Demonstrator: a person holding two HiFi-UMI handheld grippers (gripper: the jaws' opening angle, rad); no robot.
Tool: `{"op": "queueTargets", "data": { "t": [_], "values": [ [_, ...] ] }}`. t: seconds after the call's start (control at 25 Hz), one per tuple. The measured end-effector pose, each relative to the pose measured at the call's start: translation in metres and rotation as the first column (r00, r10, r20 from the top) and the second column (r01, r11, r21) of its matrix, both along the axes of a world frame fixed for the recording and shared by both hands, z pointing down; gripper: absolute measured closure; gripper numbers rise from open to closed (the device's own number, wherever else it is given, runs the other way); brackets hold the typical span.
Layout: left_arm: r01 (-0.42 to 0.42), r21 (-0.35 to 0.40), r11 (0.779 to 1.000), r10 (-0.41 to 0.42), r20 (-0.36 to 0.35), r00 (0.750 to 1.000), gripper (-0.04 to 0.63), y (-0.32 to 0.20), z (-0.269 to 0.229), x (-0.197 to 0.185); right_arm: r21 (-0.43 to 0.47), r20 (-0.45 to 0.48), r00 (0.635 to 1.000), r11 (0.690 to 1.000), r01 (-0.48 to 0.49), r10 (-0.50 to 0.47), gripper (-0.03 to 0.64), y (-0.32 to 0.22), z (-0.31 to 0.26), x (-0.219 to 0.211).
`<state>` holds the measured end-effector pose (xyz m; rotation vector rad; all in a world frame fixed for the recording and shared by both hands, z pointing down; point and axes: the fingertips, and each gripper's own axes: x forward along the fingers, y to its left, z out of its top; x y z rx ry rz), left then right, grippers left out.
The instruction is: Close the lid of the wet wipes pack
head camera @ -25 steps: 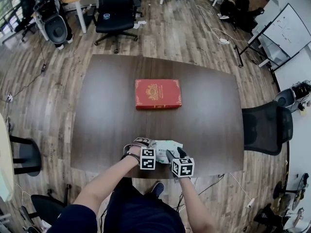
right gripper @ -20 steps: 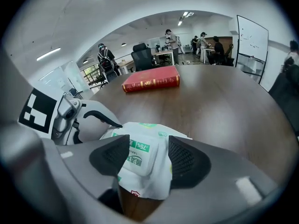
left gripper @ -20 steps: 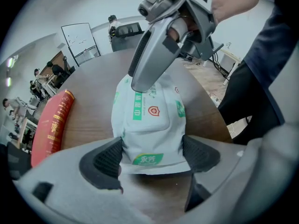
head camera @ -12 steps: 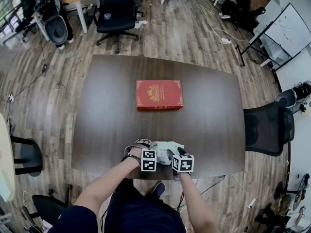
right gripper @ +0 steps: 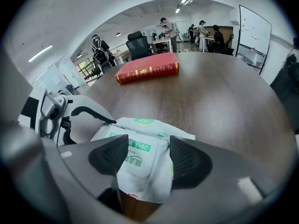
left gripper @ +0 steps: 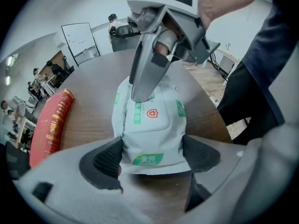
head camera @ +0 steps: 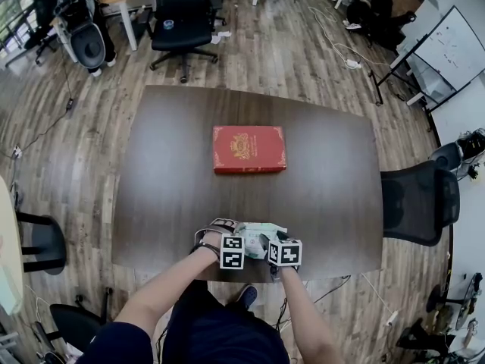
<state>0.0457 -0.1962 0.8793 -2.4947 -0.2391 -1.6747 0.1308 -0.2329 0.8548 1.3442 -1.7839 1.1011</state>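
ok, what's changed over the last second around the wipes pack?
The right tongs shifted slightly forward over the wipes pack, drawing level with the left tongs. Their jaws have just been opening, with the pack between them. The left tongs stayed shut on the pack's end. The pack, the red book and the table did not move.

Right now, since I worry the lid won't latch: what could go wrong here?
The left gripper pinches only one end of the soft wet wipes pack, so it may buckle when pressed. The right gripper, its jaws just having opened wider astride the pack, may slip off the lid.
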Motion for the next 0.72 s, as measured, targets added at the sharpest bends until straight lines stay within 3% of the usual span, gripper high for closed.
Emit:
{"op": "queueTargets", "data": {
  "t": [0.72],
  "values": [
    [0.03, -0.011, 0.999, -0.03, -0.04, 0.999, 0.188, 0.004, -0.0013, 0.0009, 0.0, 0.015, 1.0, 1.0, -0.005, 0.005, 0.325, 0.0021, 0.0018, 0.0013]
  ]
}}
